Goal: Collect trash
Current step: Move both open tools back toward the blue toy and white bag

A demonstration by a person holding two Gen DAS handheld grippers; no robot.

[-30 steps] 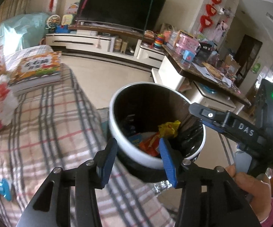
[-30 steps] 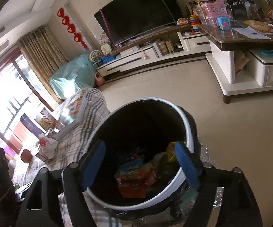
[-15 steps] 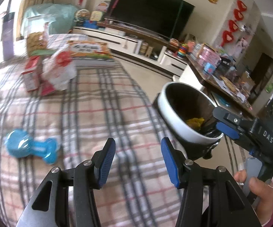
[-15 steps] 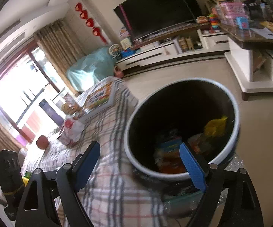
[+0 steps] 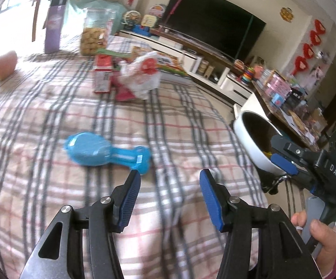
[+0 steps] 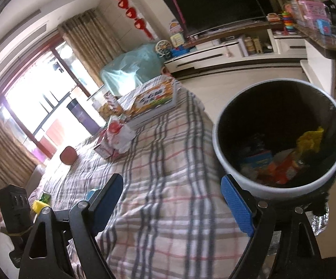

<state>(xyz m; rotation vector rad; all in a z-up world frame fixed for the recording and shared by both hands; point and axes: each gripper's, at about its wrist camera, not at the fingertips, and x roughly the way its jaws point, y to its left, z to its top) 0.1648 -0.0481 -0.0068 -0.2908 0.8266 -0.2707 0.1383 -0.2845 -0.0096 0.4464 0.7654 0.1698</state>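
Note:
A blue plastic bottle-shaped wrapper point(image 5: 105, 153) lies on the plaid blanket point(image 5: 172, 125), just ahead and left of my open, empty left gripper point(image 5: 169, 193). A white bin with a black liner point(image 6: 282, 139) stands at the blanket's right edge, holding yellow, orange and blue wrappers; it also shows in the left wrist view point(image 5: 254, 139). My right gripper point(image 6: 172, 200) is open and empty, its right finger close by the bin's rim. A white and red plastic bag point(image 5: 142, 74) and a red carton point(image 5: 102, 74) lie further back.
A jar of snacks point(image 5: 95, 34), a purple box point(image 5: 54, 32) and a flat printed box point(image 6: 154, 100) sit at the blanket's far end. A TV point(image 5: 212, 32) on a low white unit and a cluttered counter point(image 5: 291, 97) stand beyond the tiled floor.
Both grippers have swung left, away from above the bin and over the blanket. The blue wrapper has come closer to the left gripper. Both stay open.

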